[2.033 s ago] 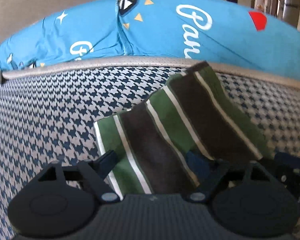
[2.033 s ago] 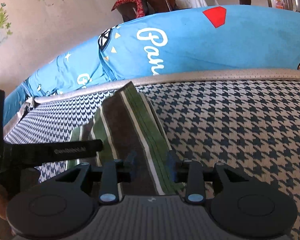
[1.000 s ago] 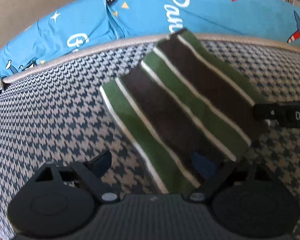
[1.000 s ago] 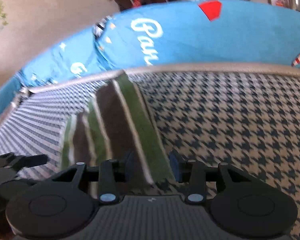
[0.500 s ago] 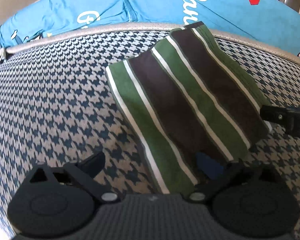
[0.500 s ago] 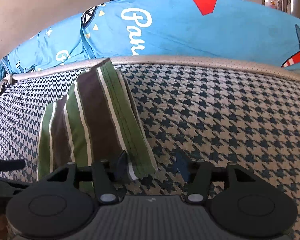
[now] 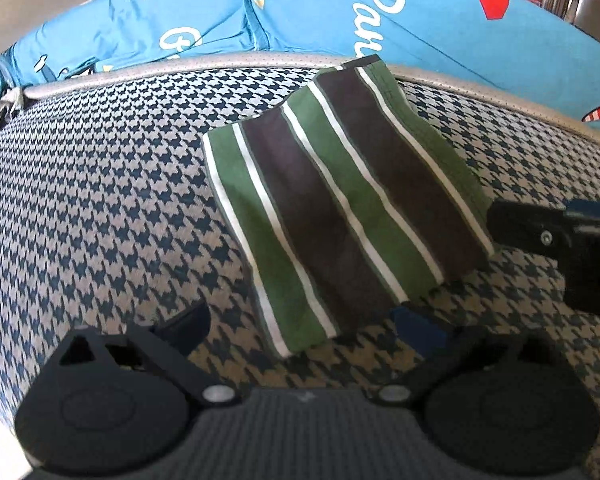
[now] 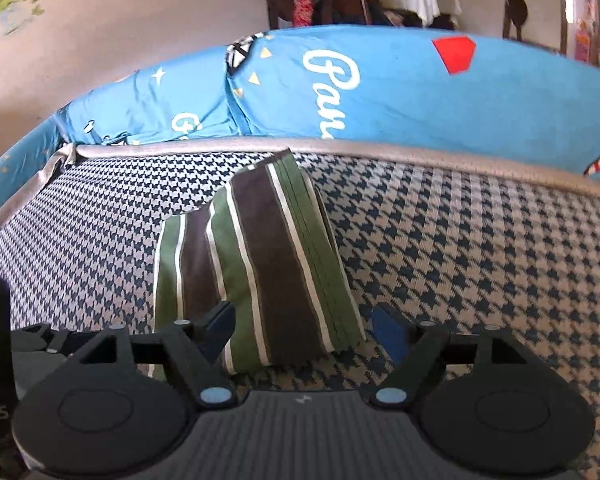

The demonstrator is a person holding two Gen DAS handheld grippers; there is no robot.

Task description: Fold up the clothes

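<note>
Folded striped cloth (image 7: 340, 208) lies flat on the houndstooth cushion (image 7: 100, 200), just ahead of both tools. Left tool (image 7: 304, 324) stands open, the cloth's near corner between its fingers; right tool (image 8: 304, 324) gapes wide, the cloth's near edge between its fingers.

Houndstooth-patterned cushion (image 7: 100, 184) with grey piping, folded green-and-brown striped cloth (image 7: 340, 208) lying flat on it

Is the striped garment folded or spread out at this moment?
Folded. The striped garment lies as a compact rectangle on the houndstooth surface, with stacked layer edges showing along its right side. Both grippers' jaws are open, off it.
</note>
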